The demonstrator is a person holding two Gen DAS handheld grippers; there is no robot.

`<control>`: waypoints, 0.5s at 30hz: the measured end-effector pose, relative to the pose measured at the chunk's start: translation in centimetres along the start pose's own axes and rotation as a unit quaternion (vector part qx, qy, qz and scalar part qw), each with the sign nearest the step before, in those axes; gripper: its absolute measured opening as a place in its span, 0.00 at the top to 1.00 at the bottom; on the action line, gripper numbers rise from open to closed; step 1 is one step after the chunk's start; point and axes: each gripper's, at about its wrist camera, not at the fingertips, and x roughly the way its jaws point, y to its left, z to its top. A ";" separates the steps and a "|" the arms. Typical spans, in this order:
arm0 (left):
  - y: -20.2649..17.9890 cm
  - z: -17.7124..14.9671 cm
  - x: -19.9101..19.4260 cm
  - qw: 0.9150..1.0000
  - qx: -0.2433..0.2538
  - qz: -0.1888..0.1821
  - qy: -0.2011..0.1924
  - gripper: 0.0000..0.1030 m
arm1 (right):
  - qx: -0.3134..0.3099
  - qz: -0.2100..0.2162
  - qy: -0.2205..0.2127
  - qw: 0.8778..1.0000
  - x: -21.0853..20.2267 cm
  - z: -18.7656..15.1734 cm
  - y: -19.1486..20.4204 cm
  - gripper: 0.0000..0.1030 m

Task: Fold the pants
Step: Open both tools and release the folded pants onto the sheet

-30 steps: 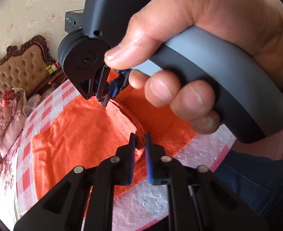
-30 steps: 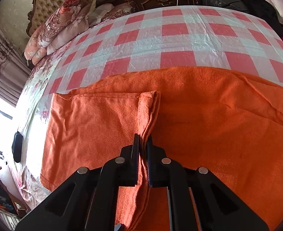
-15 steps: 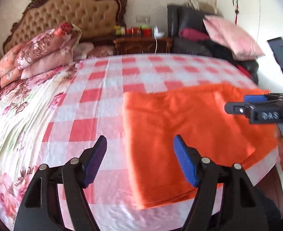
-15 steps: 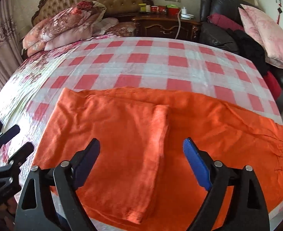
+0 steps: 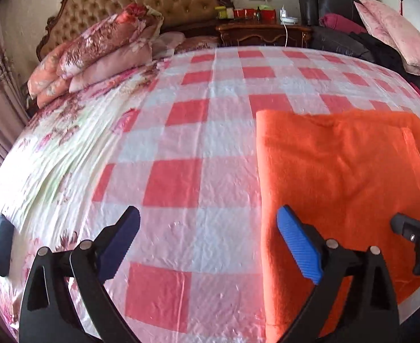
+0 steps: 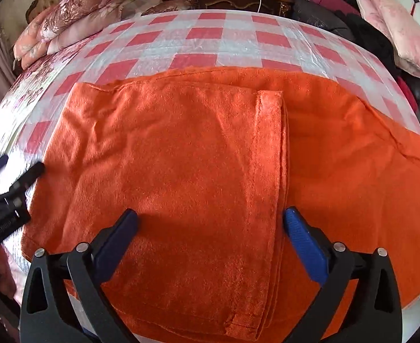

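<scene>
Right wrist view: orange pants [image 6: 181,157] half-folded on bed [image 6: 210,37], beneath and ahead of wide, empty right fingers [image 6: 304,245]. Left fingers [image 5: 298,243] likewise wide, over pants' edge. Risk: careless grab dragging folded leg askew.

my right gripper [image 5: 418,228] is cut off by the left view's right edge, and my left gripper [image 6: 7,197] shows blurred at the right view's left edge; the orange pants [image 6: 181,171] run past the frame bottom there.
</scene>
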 end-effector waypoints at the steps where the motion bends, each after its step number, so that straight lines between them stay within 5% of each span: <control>1: -0.4 0.7 -0.6 1.000 0.010 0.009 -0.023 0.02 | -0.001 -0.002 -0.002 1.000 -0.1 -0.1 0.1 0.04; 6: -2.6 4.1 1.4 0.993 0.091 -0.042 -0.056 0.02 | 0.012 -0.007 0.010 1.000 0.1 0.2 0.2 0.04; 13: -0.1 7.4 7.6 0.998 0.055 0.042 -0.006 0.07 | 0.012 -0.007 0.007 1.000 0.0 0.1 0.1 0.04; 15: 0.8 7.6 6.0 0.999 0.033 0.011 -0.021 0.10 | 0.012 -0.006 0.007 1.000 0.0 0.1 0.1 0.04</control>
